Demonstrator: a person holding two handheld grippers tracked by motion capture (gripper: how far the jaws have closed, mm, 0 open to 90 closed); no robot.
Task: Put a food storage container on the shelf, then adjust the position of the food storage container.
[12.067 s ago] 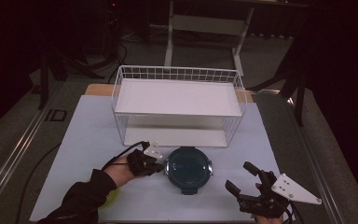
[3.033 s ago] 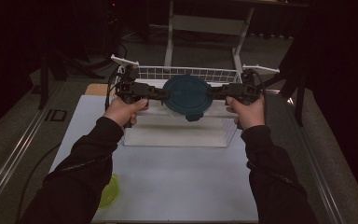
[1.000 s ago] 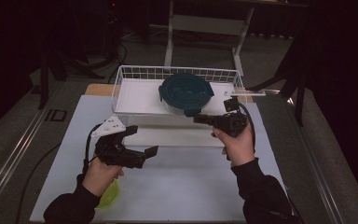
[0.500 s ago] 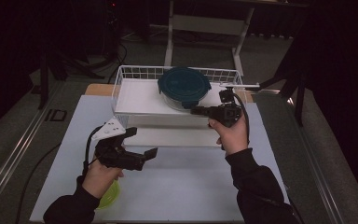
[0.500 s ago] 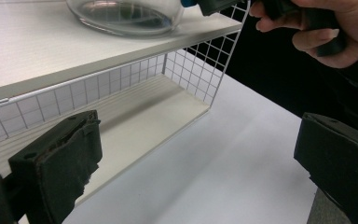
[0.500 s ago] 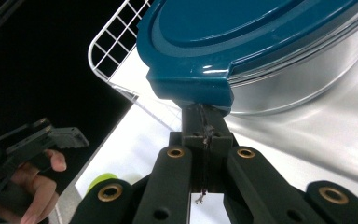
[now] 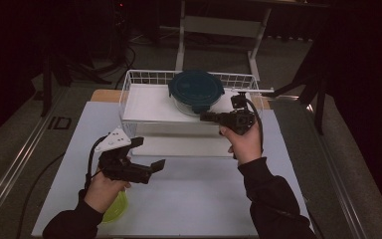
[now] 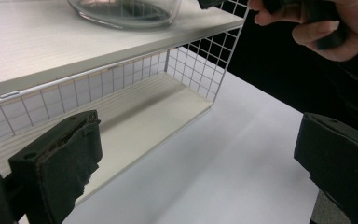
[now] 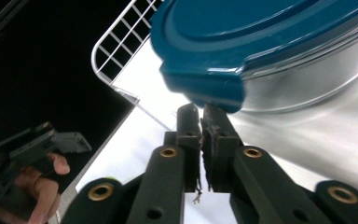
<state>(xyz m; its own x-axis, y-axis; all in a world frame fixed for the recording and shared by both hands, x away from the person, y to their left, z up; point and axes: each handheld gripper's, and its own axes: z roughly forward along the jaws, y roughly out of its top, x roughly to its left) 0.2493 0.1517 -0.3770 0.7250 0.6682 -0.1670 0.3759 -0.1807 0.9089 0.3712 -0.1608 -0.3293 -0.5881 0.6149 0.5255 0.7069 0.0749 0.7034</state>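
Observation:
A round glass container with a teal lid (image 7: 195,92) stands on the top shelf of a white wire rack (image 7: 144,102). My right gripper (image 7: 203,117) is shut and empty at the container's near side. In the right gripper view its closed tips (image 9: 200,116) sit just under the lid's latch tab (image 9: 205,86), against the glass. My left gripper (image 7: 148,153) hovers open over the white mat in front of the rack, with nothing between its fingers (image 8: 58,161). In the left gripper view the glass container's base (image 8: 126,9) is on the shelf above.
The rack has a lower shelf (image 8: 140,116) at table level and wire sides. A yellow-green object (image 7: 115,209) lies on the white mat (image 7: 199,199) under the left hand. The right hand (image 8: 317,23) is at the rack's front right corner.
The right gripper has moved a little toward the back, and the container has slid slightly deeper onto the top shelf. The left gripper has stayed open in almost the same place.

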